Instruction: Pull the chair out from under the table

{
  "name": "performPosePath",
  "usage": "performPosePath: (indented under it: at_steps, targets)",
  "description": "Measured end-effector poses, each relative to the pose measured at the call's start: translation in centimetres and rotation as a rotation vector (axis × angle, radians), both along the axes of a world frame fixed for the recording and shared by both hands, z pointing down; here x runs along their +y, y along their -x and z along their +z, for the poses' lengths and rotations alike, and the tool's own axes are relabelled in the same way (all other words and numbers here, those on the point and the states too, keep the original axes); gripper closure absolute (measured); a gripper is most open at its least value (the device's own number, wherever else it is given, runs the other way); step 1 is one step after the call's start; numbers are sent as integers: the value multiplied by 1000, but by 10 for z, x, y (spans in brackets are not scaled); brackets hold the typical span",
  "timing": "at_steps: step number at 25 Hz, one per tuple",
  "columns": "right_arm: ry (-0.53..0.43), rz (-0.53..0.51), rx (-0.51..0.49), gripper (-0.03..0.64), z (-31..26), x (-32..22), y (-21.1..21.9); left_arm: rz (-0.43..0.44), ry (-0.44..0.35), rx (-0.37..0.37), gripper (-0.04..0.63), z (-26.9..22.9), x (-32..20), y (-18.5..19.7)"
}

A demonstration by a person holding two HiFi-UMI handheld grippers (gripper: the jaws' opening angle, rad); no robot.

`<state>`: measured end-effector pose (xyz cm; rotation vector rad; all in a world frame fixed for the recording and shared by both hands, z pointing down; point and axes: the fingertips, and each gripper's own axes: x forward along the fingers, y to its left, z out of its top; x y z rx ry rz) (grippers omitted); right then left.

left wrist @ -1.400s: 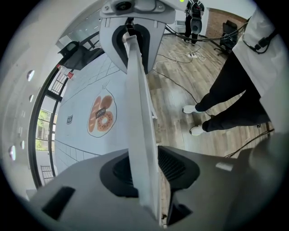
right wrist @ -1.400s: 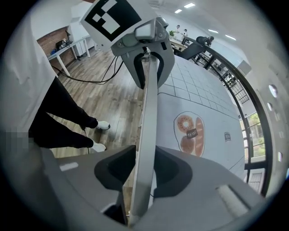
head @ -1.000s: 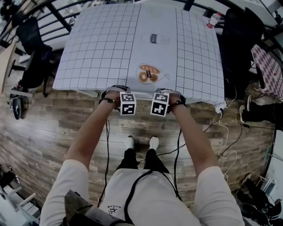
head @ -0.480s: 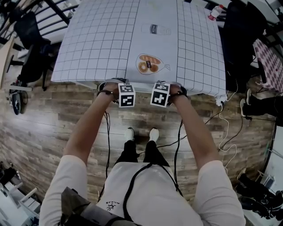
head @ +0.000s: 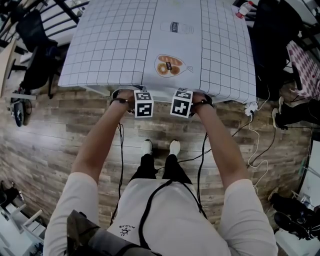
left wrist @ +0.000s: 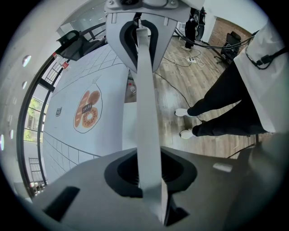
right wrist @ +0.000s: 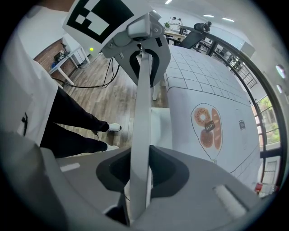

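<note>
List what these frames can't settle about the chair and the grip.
The chair: only a thin white strip, presumably its back, shows between the tongs in both gripper views. Seat and legs are hidden under the table and its cloth.
The left gripper and right gripper: in the head view, hands and marker cubes cover the tongs.
The bottle at the table's far corner: too small, cut by the head view's top edge.

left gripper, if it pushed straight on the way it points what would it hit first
The chair's thin white back edge: the left gripper points down and its tongs are shut on it. Past that edge, probably the wood floor, though depth is hard to judge.
</note>
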<state>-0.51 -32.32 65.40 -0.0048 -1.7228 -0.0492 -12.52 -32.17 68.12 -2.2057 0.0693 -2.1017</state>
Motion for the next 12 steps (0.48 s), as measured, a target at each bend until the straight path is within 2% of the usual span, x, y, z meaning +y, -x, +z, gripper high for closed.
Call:
performPosePath:
  at_steps: [12]
  targets:
    - [37,-6,13,532,-4,50,1,2,27,5,511,-4,50,2]
